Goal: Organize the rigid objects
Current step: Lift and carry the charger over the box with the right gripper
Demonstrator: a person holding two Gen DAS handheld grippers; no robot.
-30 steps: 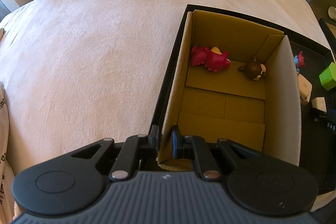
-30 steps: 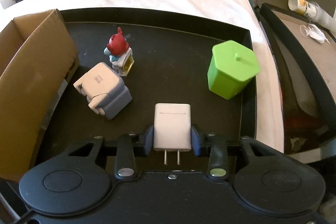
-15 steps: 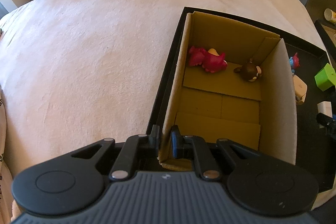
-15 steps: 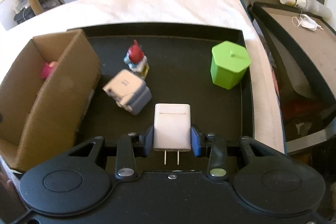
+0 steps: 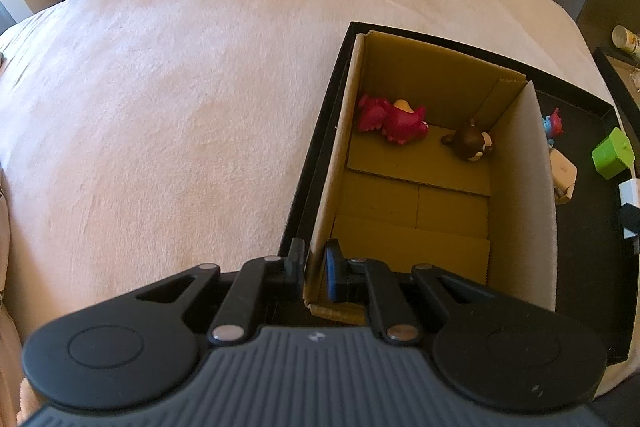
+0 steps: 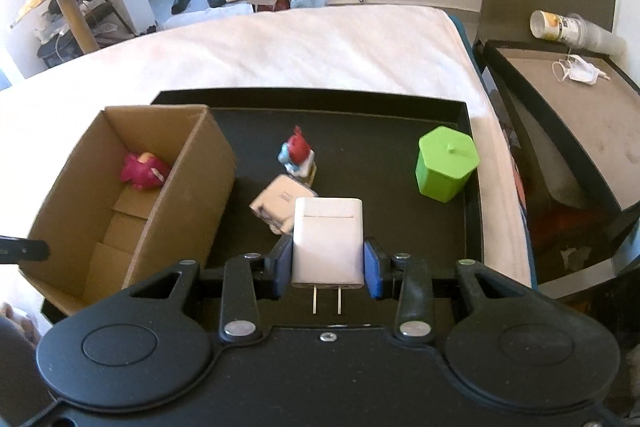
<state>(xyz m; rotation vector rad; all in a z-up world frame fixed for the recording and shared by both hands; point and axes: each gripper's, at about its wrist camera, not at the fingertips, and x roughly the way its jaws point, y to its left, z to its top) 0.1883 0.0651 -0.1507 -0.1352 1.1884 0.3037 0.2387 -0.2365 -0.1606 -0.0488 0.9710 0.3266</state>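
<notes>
The cardboard box [image 5: 420, 211] stands open-topped in the left part of a shallow black tray [image 6: 360, 99], which lies on a bed covered with a pale blanket [image 5: 160, 107]. The left hand-held gripper [image 5: 314, 267] is clamped on the near left corner of the box, one finger outside the wall and one inside, pinching the cardboard. Inside the box, at its far end, lie a pink toy [image 5: 394, 121] and, to the right of it, a small brown toy [image 5: 472, 145]; the near half of the box floor is bare cardboard flaps.

The right hand-held gripper [image 6: 328, 263] is closed on a white charger plug [image 6: 328, 241], its blue pads pressing both sides, the two metal prongs pointing back toward the camera. The plug is held above the tray, to the right of the box.

On the tray floor just right of the box lies a white folded adapter block [image 6: 280, 201], partly hidden behind the held plug. Just beyond it stands a small figurine with a red cap and blue body [image 6: 298, 153]. Farther right from the box, near the tray's right rim, sits a green hexagonal container with a lid [image 6: 446, 163], upright and well apart from the other pieces.
</notes>
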